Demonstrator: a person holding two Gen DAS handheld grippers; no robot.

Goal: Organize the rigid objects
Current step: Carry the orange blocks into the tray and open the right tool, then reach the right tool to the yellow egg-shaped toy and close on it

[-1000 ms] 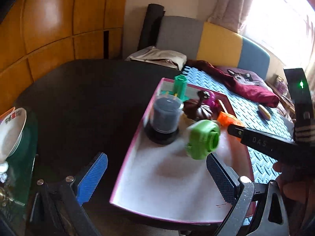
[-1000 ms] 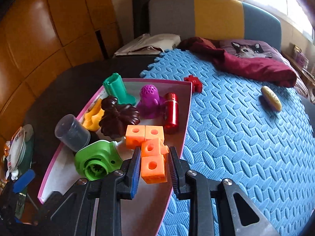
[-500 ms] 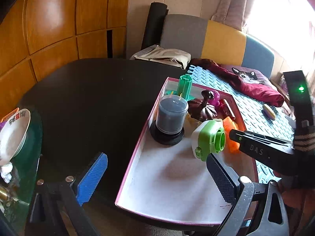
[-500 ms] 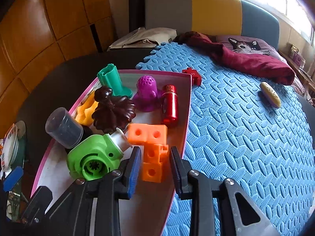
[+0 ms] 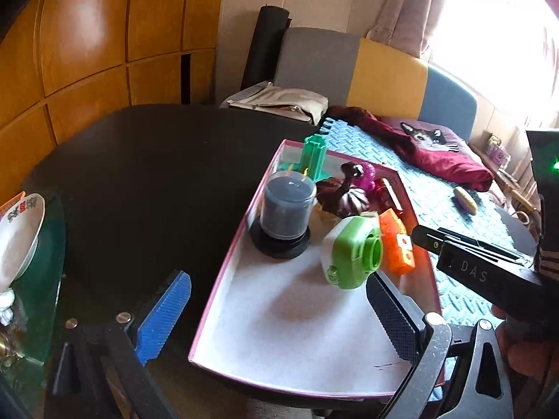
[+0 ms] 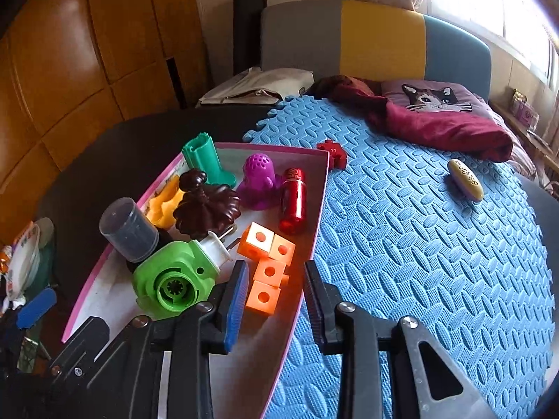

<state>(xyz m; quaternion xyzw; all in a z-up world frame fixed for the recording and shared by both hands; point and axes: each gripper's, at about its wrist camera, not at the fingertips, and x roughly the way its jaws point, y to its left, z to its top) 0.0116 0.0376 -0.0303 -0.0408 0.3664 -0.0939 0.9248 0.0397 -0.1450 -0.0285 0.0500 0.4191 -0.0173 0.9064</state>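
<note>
A pink-rimmed tray [image 6: 316, 216] [image 5: 223, 286] holds several toys: an orange block piece [image 6: 267, 265] [image 5: 396, 244], a green round toy [image 6: 171, 281] [image 5: 353, 251], a grey jar [image 6: 127, 230] [image 5: 286, 209], a dark brown flower shape [image 6: 206, 209], a purple toy [image 6: 260, 181], a red cylinder [image 6: 293, 200] and a teal peg [image 6: 206, 159]. My right gripper [image 6: 276, 291] is open, its fingers either side of the orange piece without touching it. My left gripper [image 5: 276, 317] is open and empty over the tray's near end.
A red puzzle piece [image 6: 332, 152] and a yellow oval object [image 6: 466, 179] lie on the blue foam mat [image 6: 419, 244]. A maroon cloth [image 6: 436, 122] lies at the mat's far side. A white bowl [image 5: 17, 237] sits at the left on the dark table [image 5: 139, 174].
My right gripper opened, released the orange block piece onto the tray and pulled back slightly. The left gripper stayed open, shifting little.
</note>
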